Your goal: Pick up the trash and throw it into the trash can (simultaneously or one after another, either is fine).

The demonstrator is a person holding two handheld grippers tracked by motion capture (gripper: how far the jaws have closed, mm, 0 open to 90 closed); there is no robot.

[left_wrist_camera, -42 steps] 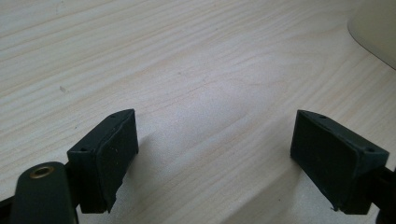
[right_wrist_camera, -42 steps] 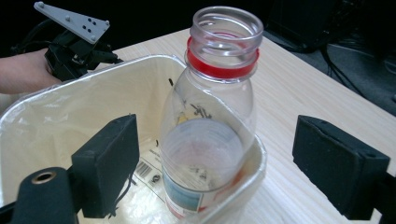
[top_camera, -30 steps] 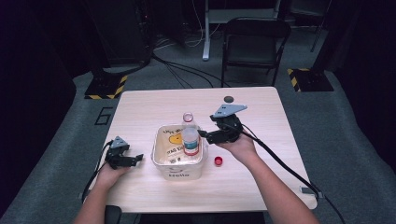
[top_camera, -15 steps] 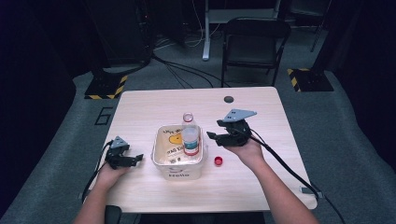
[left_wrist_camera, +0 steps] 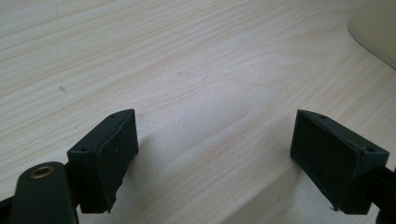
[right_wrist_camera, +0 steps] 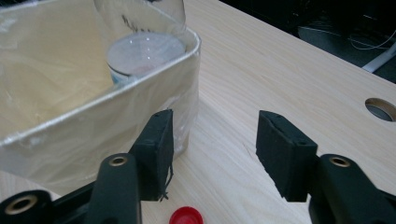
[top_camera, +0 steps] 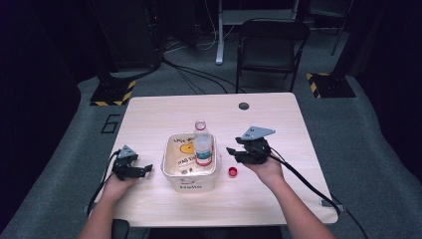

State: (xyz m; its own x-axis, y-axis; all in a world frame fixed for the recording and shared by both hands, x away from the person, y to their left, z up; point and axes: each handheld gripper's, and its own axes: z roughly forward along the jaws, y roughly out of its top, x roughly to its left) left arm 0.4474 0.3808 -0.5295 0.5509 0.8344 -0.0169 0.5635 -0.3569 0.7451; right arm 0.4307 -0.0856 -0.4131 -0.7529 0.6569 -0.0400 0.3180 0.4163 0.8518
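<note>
The right claw (top_camera: pixel 234 152), its jaws just closing on nothing, hovers right of the cream plastic tub (top_camera: pixel 175 172) holding a clear plastic bottle (top_camera: pixel 202 147). A small red bottle cap (top_camera: pixel 232 172) lies on the pale wooden worktop (top_camera: pixel 278 124) just near of it. The left claw (top_camera: pixel 144 169) rests gaping, empty, left of the tub.

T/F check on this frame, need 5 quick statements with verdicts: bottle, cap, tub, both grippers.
1. The bottle stands upright in the tub. True.
2. The red cap is screwed on the bottle. False: it lies on the table, right of the tub.
3. The right gripper grips the cap. False: its jaws have just been closing, with nothing between them.
4. The left gripper holds nothing, jaws open over bare wood. True.
5. The tub lies tipped on its side. False: it sits upright.
</note>
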